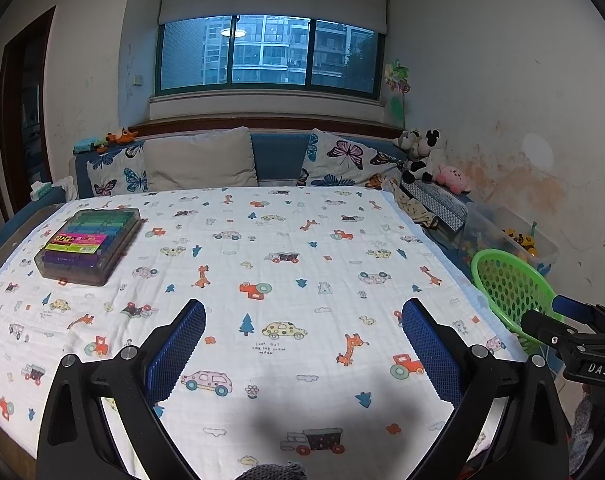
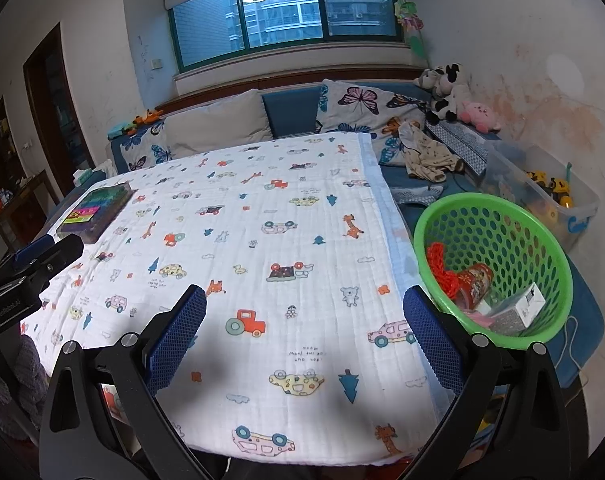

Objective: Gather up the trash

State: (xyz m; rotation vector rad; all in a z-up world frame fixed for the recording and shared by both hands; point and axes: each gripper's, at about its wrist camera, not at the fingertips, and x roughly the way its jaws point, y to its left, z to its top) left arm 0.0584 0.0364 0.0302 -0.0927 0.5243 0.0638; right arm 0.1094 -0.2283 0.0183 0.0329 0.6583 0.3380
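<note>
1. Left wrist view: the left gripper [image 1: 304, 344] hangs over the printed cloth [image 1: 286, 240], jaws spread wide with nothing between them. The right gripper [image 1: 562, 332] shows at the right edge, against the green basket [image 1: 498, 276]; from here I cannot tell how its jaws stand. No loose trash lies on the cloth, only a marker case [image 1: 90, 244] far left.
2. Right wrist view: the right gripper [image 2: 304, 340] is also wide open and holds nothing. The trash sits in the basket beside the table: a red mesh bag [image 2: 442, 266], a paper cup [image 2: 476, 280] and a white carton [image 2: 520, 312].
3. Handling, as a judgement: all 3 look light; the mesh is limp, the cup crushable, so pinch its rim or wall gently. The carton looks stiff and could be taken across its narrow faces.
4. The cup lies on its side, long axis slanting up to the right; which end is its mouth I cannot tell. The carton's long axis also runs up to the right.
</note>
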